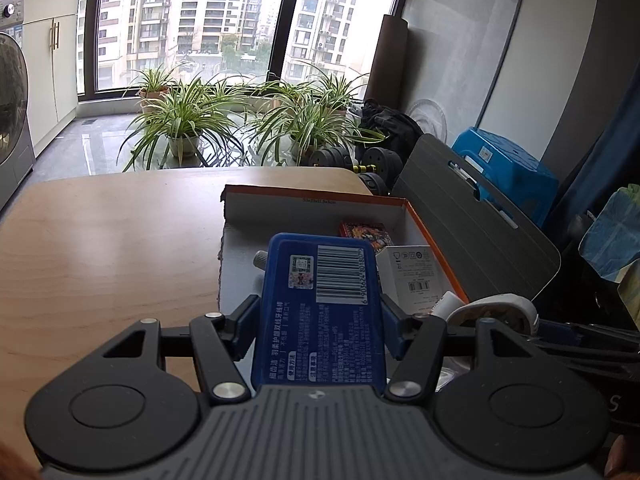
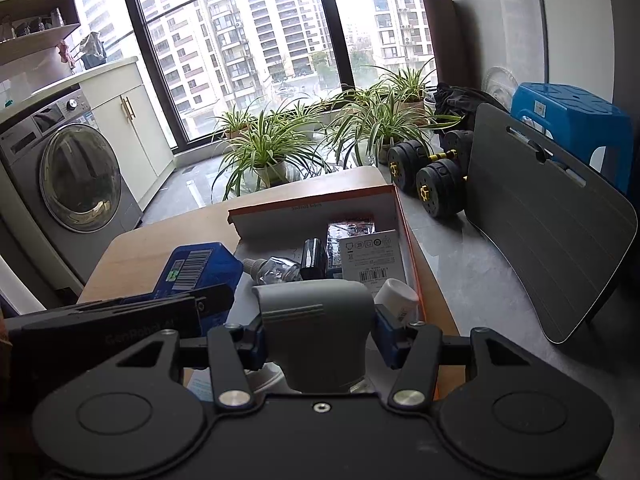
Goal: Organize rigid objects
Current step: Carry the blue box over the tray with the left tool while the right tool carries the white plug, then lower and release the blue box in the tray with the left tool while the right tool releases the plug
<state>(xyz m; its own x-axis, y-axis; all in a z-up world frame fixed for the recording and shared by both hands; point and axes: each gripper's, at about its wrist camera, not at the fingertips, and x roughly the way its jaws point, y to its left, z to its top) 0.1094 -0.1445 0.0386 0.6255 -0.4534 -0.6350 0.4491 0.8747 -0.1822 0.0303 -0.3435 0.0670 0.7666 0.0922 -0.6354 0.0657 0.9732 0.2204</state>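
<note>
blue case [image 1: 320, 312]: barcode with digits 6 903624 801809 or close, the last ones unsure; a QR code; white Chinese lines, of which 羽柔护龈双线牙线棒 can be made out
orange box [image 1: 312, 201]: small print on the inner flap, seemingly 33x23x17.5x5cm, blurred
white carton [image 1: 416, 274]: a row of round symbols, a barcode, print too small to read
left gripper [image 2: 132, 338]: "GenRobot" in faint letters on its side
right gripper [image 1: 616, 403]: a lone "S" at the picture's edge
</note>
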